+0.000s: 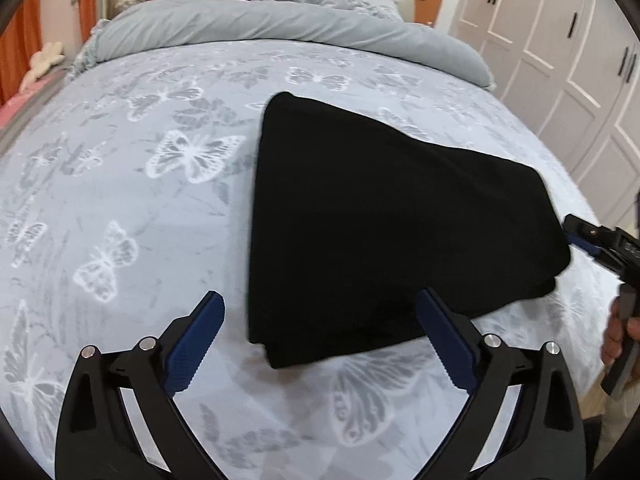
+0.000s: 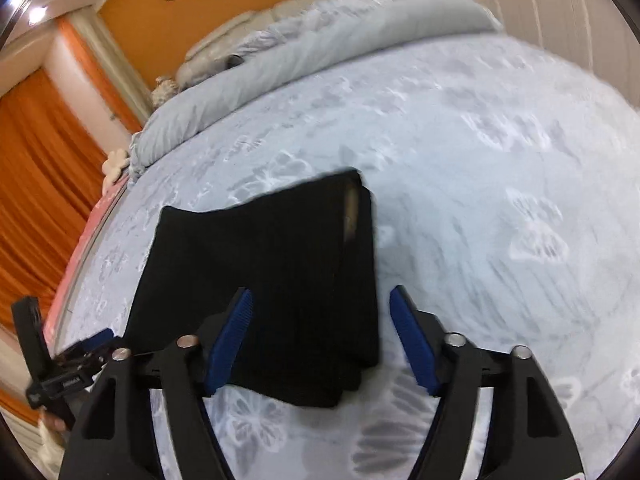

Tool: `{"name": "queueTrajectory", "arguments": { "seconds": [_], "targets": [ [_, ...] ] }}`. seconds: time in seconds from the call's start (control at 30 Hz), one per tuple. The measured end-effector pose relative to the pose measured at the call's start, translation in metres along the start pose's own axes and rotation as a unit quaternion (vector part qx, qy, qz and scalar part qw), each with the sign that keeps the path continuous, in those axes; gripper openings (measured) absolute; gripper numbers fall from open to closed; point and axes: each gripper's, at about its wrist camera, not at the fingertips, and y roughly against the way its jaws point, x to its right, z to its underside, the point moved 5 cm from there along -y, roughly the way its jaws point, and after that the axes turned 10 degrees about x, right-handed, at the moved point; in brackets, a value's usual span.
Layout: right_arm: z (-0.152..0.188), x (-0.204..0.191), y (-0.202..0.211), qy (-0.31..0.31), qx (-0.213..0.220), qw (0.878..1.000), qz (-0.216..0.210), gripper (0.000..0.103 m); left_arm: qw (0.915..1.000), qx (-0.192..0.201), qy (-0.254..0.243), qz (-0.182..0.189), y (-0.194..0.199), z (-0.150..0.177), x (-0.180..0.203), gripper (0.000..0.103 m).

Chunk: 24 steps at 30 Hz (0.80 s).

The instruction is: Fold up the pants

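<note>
Black pants [image 1: 380, 224] lie folded into a compact stack on the butterfly-print bed sheet [image 1: 120, 184]. My left gripper [image 1: 320, 316] is open above the stack's near edge, holding nothing. The right gripper shows at the right edge of the left wrist view [image 1: 588, 240], beside the stack's right side. In the right wrist view the pants [image 2: 272, 280] lie in front of my open right gripper [image 2: 320, 312], which is empty and hovers over their near edge. The left gripper appears at the lower left [image 2: 80, 356].
A rolled grey duvet [image 1: 280, 32] and pillows lie at the head of the bed. White wardrobe doors [image 1: 560, 60] stand to the right. Orange curtains [image 2: 36, 184] hang on the left. The sheet around the pants is bare.
</note>
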Motion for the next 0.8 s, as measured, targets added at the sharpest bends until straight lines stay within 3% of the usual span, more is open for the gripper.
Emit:
{"name": "queueTrajectory", "arguments": {
  "seconds": [0.03,0.07,0.13,0.3,0.43,0.53,0.77,0.8],
  "targets": [
    [-0.009,-0.008,-0.003,0.025,0.007,1.000,-0.003,0.029,1.0000,0.002,-0.003,-0.007,-0.001,0.000,-0.001,0.095],
    [-0.009,-0.016,-0.002,0.043,0.013,0.999,-0.003,0.018,0.9997,0.004,-0.012,-0.021,-0.001,-0.001,-0.002,0.095],
    [-0.016,-0.037,-0.020,0.069,0.001,0.997,-0.026,0.004,0.9992,0.007,-0.020,-0.035,-0.003,-0.002,-0.002,0.095],
    [-0.030,-0.044,-0.073,0.082,-0.033,0.996,-0.002,0.004,0.9989,0.000,-0.020,-0.041,-0.011,-0.001,-0.003,0.095],
    [-0.037,-0.016,-0.102,0.042,-0.041,0.998,0.034,0.000,0.9990,-0.009,-0.016,-0.041,-0.017,-0.001,-0.005,0.095],
    [-0.038,0.001,-0.122,0.004,-0.040,0.999,0.028,0.000,0.9989,-0.017,-0.017,-0.041,-0.022,0.001,-0.004,0.095],
    [-0.043,0.005,-0.116,-0.020,-0.034,0.999,0.014,0.001,0.9985,-0.024,-0.018,-0.045,-0.023,0.001,-0.002,0.095],
    [-0.046,0.004,-0.106,-0.030,-0.028,0.999,0.008,0.005,0.9990,-0.023,-0.011,-0.036,-0.020,0.000,-0.002,0.095]
  ]
}}
